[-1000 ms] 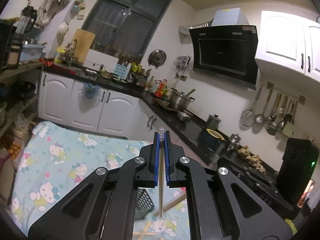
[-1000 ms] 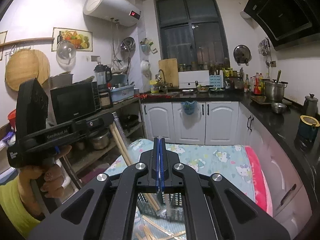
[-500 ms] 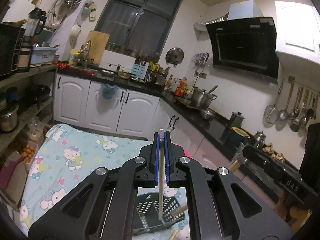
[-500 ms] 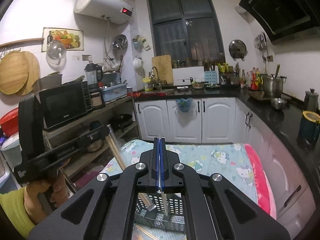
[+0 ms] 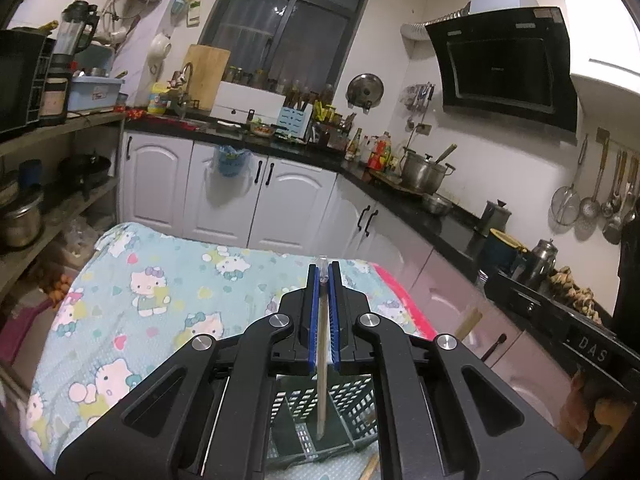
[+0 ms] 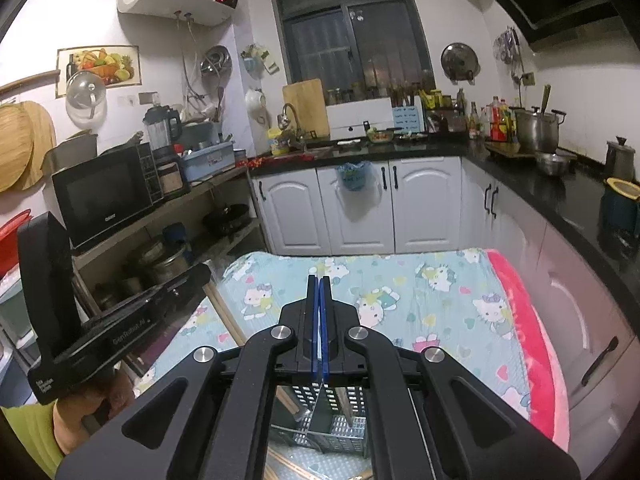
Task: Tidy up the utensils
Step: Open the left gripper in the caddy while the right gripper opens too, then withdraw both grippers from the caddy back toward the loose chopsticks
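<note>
My left gripper (image 5: pixel 323 276) is shut on a wooden chopstick (image 5: pixel 322 368) that hangs down over a dark perforated utensil basket (image 5: pixel 352 404) on the table. My right gripper (image 6: pixel 319 286) is shut on a thin pale utensil (image 6: pixel 316 404) whose lower end reaches into the same basket (image 6: pixel 344 428). In the right wrist view the left gripper's body (image 6: pixel 120 332) is at the left with wooden chopsticks (image 6: pixel 228 320) below it. Loose chopsticks (image 6: pixel 288 466) lie on the table by the basket.
The table carries a Hello Kitty cloth (image 5: pixel 152 280) with a red edge (image 6: pixel 532 344). White cabinets (image 6: pixel 360 208) and a black counter (image 6: pixel 560 192) with pots stand beyond. Shelves with a microwave (image 6: pixel 104 196) are at the left.
Both grippers have tilted down and moved over the basket, which now lies beneath both held utensils. Each gripper stays shut on its utensil.
</note>
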### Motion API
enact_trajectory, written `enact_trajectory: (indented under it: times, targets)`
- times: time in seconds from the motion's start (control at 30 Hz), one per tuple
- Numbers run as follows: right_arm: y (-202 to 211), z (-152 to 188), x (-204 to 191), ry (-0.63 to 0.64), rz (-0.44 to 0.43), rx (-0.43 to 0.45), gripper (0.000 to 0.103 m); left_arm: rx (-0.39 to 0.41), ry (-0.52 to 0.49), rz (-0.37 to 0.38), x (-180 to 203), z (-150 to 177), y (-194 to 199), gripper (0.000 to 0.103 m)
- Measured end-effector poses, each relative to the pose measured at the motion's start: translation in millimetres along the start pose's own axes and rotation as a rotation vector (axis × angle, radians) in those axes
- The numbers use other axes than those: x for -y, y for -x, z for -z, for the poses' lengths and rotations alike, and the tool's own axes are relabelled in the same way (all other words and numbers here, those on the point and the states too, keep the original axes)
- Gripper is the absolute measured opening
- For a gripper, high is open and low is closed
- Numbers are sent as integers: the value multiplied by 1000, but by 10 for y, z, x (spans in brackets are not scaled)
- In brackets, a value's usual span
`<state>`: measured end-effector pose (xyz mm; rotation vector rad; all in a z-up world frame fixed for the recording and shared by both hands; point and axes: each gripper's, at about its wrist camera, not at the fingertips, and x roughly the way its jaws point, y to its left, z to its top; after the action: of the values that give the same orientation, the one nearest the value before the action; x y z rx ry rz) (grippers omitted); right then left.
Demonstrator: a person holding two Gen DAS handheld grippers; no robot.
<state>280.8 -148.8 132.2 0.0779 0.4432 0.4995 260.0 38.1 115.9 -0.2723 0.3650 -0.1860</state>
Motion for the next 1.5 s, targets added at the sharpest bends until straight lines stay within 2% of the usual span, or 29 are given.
enact_trajectory:
  times: [0.03,0.07,0.1,0.13,0.17,0.2,0.27,0.33,0.37,0.43,0.5,0.57,0.73,0.97,1.5]
  targets:
    - [-33,16,8,-3,2,-15,3,-7,2,2,-13,26,-19,2]
    - [-61,26,11,-6,13,-27,14,-18,5,-1,-25,50,-35,3]
    - [-97,61,19,-10,36,-42,28,-37,7,-6,-41,80,-53,11]
    - [-92,81,30,-16,40,-43,63,-44,9,-9,-54,103,-54,19]
    - [-67,117,50,-31,46,-30,69,-42,12,-15,-75,122,-37,36]
    - [-41,139,69,-36,42,-19,69,-41,11,-19,-94,144,-8,40]
    - [7,184,72,-26,51,-15,69,-43,17,-19,-117,171,46,41]
    - [66,207,80,-24,62,-4,69,-46,35,-22,-162,195,125,53]
    - [85,212,89,-25,60,-1,69,-42,39,-21,-174,205,157,63]
    - [160,238,108,-21,71,11,72,-30,41,-20,-201,222,257,69]
    - [234,273,124,-14,78,19,75,-20,53,-16,-226,241,368,84]
    - [286,293,129,-10,88,22,76,-12,66,-8,-242,256,442,92]
    - [455,374,98,15,98,42,81,-11,78,7,-249,328,646,92]
    - [657,496,61,19,84,58,83,-11,100,16,-282,452,865,92]
    - [1028,822,-114,65,48,46,87,-21,71,-16,-305,826,1298,92]
